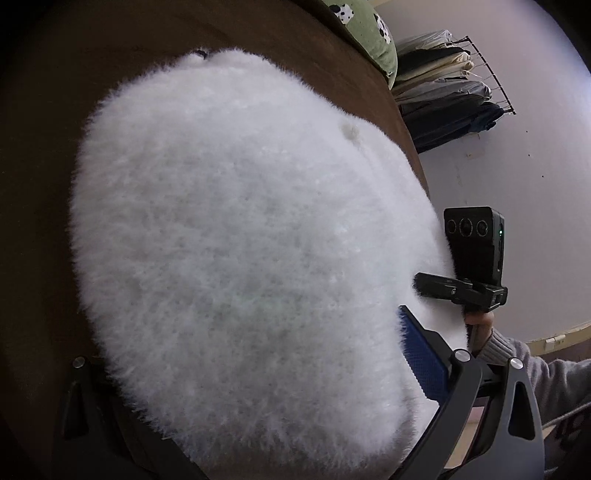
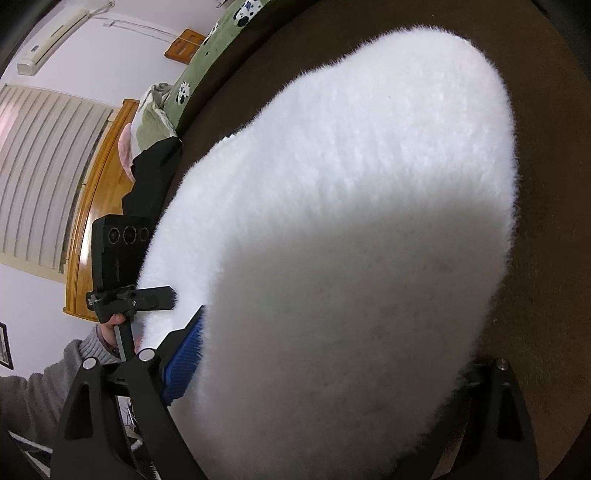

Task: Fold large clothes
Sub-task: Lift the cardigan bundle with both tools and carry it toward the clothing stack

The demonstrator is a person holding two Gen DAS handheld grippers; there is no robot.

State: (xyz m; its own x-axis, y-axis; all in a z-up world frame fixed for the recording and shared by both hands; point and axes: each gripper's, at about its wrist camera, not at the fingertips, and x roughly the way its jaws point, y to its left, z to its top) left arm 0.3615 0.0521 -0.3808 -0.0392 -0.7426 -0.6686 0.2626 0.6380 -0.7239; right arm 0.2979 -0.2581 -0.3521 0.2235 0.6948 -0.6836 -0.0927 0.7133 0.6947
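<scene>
A large white fluffy garment (image 1: 236, 266) fills most of both wrist views, spread over a dark brown bed cover (image 1: 48, 229) that shows around its edges. In the left wrist view the left tool (image 1: 280, 391) sits at the garment's near edge: one blue-padded finger (image 1: 421, 358) lies along the right side of the fluffy fabric and the other dark finger shows at the lower left beside it, so the fabric sits between them, but I cannot tell whether the tool is clamped on it. The right tool (image 1: 436, 286) appears just right of the garment, its dark tip touching the fluffy edge, held by a hand in a grey knit sleeve (image 1: 517, 354). In the right wrist view the same garment (image 2: 351, 240) lies between the right tool's fingers (image 2: 184, 354), a blue pad against its left side, and again the grip cannot be judged. Beyond the garment, a green pillow with black-and-white animal prints (image 1: 373, 33) rests at the bed's far edge, and a rack of hanging clothes (image 1: 447, 92) stands behind it against a pale wall.
</scene>
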